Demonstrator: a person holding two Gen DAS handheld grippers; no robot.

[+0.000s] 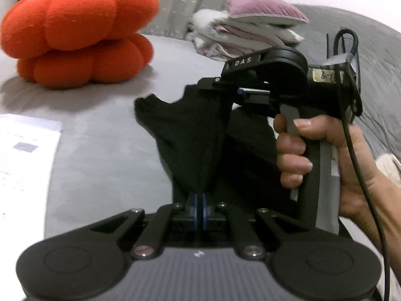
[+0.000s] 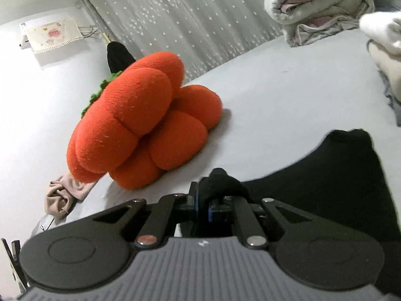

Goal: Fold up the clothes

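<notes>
A black garment lies on the grey bed sheet, lifted at two places. My left gripper is shut on a fold of the cloth, which rises from its pads in a cone. In the left wrist view, the right gripper is held by a person's hand and pinches the garment's upper edge. The right wrist view shows my right gripper shut on a bunched bit of the black garment, which spreads away to the right.
An orange pumpkin-shaped cushion sits on the bed at the left. Folded pale and pink bedding is piled at the back. White paper lies at the left edge. A beige cloth lies beside the cushion.
</notes>
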